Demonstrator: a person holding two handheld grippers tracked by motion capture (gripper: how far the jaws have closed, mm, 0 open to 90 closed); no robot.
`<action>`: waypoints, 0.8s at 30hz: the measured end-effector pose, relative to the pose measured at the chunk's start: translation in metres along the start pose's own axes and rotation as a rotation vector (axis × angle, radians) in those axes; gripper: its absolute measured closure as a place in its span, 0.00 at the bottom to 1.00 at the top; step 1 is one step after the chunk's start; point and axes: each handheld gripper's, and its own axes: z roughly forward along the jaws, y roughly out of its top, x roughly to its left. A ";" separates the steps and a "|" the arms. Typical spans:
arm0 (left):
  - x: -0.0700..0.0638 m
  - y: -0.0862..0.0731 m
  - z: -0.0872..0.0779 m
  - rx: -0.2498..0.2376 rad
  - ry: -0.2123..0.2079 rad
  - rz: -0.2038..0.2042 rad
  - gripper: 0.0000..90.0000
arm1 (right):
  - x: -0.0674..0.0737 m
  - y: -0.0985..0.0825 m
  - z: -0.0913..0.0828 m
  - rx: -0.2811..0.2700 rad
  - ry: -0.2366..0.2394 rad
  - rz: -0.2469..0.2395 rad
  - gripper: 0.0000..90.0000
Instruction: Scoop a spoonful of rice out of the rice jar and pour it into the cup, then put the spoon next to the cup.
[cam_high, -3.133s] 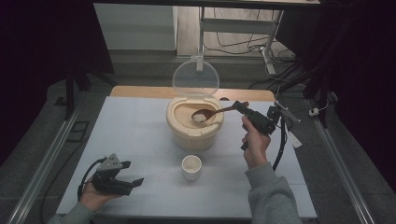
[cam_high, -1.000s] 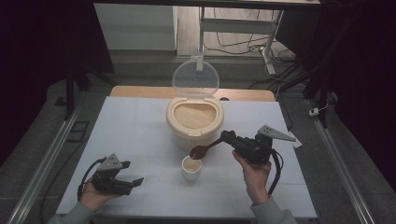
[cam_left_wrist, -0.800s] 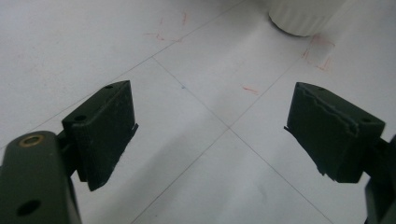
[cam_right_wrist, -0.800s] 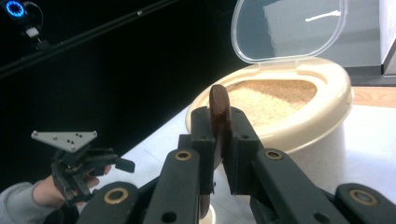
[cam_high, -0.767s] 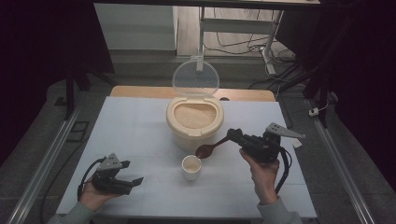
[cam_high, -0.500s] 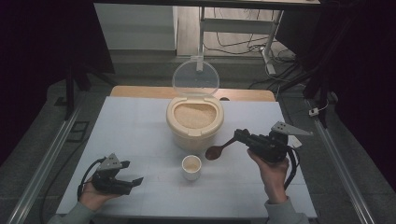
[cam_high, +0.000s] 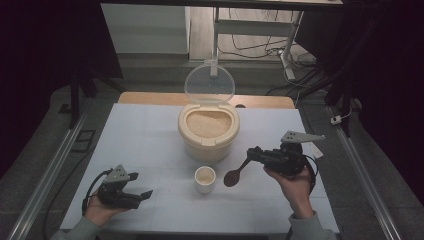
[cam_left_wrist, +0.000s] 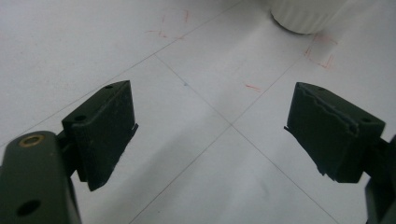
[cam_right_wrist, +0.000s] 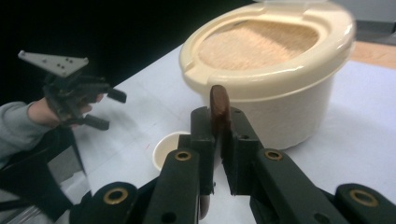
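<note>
Dark floor and trailing cables ring a pale worktop (cam_high: 150, 135) that takes up most of the high view, a strip of bare wood showing at its far edge. Biggest thing on it is a cream rice container (cam_high: 208, 131), standing centre and filled nearly to the brim with grain, its clear round lid (cam_high: 209, 82) hinged upright behind it. Nearer the person, just in front of the container, sits a small white cup (cam_high: 205, 179) with rice already in it. To the right of the cup, the right gripper (cam_high: 256, 156) has its jaws clenched on the handle of a brown wooden spoon (cam_high: 235, 174), whose bowl hangs low beside the cup, close but not over it. At the near left corner the left gripper (cam_high: 141, 186) rests on the worktop, jaws released and holding nothing. My reading is that the person is ladling rice from container to cup, and this is the gap between scoops; the next move would call for lifting the spoon over the container rim, dipping it into the grain and bringing it level so nothing spills. The right gripper view gives what the high view cannot: the spoon (cam_right_wrist: 218, 108) seen end-on, pinched between the two jaws, with the grain's surface close behind. The left gripper view shows faint red marks and thin ruled lines on the worktop (cam_left_wrist: 196, 154) between its spread jaws.
</note>
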 end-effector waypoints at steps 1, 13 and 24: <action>0.000 0.000 0.000 -0.002 0.001 -0.002 0.17 | 0.001 0.000 0.001 0.011 0.006 -0.003 0.93; 0.000 0.000 0.001 0.003 -0.006 0.002 0.17 | 0.003 -0.006 0.024 0.227 0.102 0.007 0.93; 0.000 0.000 0.002 0.010 -0.006 0.006 0.17 | -0.014 -0.017 0.051 0.279 0.103 0.062 0.92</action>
